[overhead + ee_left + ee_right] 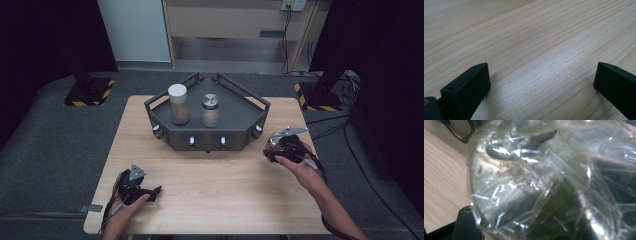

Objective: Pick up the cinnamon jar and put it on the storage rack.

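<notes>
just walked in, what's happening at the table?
A person holds a tool in each hand. The right tool is shut on a clear jar beside the right end of the dark tray. Two more jars stand in that tray, a white-lidded jar and a metal-lidded jar. The left tool rests open near the table's front left.

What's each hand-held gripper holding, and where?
Left hand-held gripper: nothing, jaws open over the table. Right hand-held gripper: a clear jar; where on it cannot be told.

Overhead light brightens the wooden table (210, 180) amid dark surroundings, leaving a pale sheen (left gripper view), while the close clear jar (544, 185) blurs and glints.
</notes>
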{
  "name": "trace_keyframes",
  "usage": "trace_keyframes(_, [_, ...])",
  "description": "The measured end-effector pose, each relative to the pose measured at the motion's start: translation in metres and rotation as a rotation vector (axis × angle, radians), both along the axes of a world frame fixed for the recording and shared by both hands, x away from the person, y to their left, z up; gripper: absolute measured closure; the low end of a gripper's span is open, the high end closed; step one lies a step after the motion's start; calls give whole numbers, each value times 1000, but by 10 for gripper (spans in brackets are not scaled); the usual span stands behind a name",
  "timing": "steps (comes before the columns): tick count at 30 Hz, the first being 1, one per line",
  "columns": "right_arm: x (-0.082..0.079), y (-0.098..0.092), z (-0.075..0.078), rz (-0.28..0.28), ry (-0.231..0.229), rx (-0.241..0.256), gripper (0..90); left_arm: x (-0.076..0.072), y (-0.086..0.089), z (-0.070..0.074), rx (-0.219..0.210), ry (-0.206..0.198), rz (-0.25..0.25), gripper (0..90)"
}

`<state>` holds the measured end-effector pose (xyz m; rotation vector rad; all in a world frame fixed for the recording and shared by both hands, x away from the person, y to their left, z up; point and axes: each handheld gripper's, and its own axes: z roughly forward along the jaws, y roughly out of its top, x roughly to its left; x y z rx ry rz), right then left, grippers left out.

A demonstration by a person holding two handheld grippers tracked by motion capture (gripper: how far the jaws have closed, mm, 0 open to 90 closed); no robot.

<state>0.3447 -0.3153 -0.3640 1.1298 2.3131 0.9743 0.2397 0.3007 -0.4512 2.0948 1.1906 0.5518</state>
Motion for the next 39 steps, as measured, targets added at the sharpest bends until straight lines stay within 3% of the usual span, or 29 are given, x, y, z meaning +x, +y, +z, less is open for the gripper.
trace_keyframes(7, [-2, 2, 10, 14, -5, -12, 310, 0, 0, 0, 0, 0, 1, 0])
trace_keyframes(29, [-8, 10, 62, 68, -36, -54, 310, 0, -1, 0, 1, 1, 4, 0])
trace_keyframes(39, [-8, 11, 72, 64, -48, -45, 310, 0, 0, 0, -1, 2, 0, 0])
